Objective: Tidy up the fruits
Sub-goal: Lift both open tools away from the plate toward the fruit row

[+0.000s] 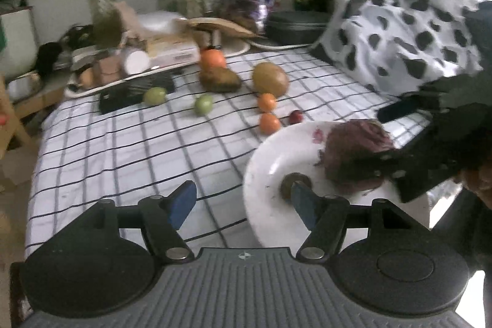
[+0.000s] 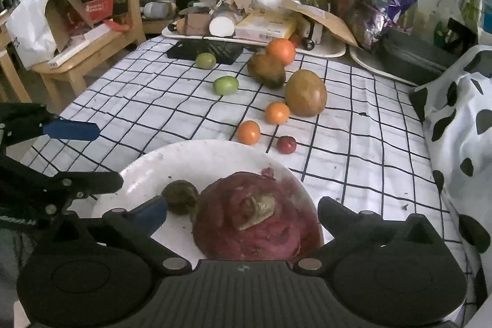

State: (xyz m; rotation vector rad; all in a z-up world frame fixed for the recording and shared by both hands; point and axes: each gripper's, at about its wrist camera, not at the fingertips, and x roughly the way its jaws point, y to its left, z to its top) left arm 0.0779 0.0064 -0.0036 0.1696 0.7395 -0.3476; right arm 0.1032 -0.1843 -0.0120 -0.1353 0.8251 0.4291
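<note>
Where the left wrist view looks down, the left tongs (image 1: 244, 206) stand open with nothing between them, over the rim of the white plate (image 1: 276, 152) on the checked tabletop (image 1: 123, 149). A small dark fruit (image 1: 293, 182) and a big purple fruit (image 1: 353, 156) lie on the plate.

From the right wrist view, the right tongs (image 2: 243, 214) gape wide around the purple fruit without pressing it. Loose fruits lie beyond: two oranges (image 2: 249, 132), a red fruit (image 2: 286, 144).
</note>
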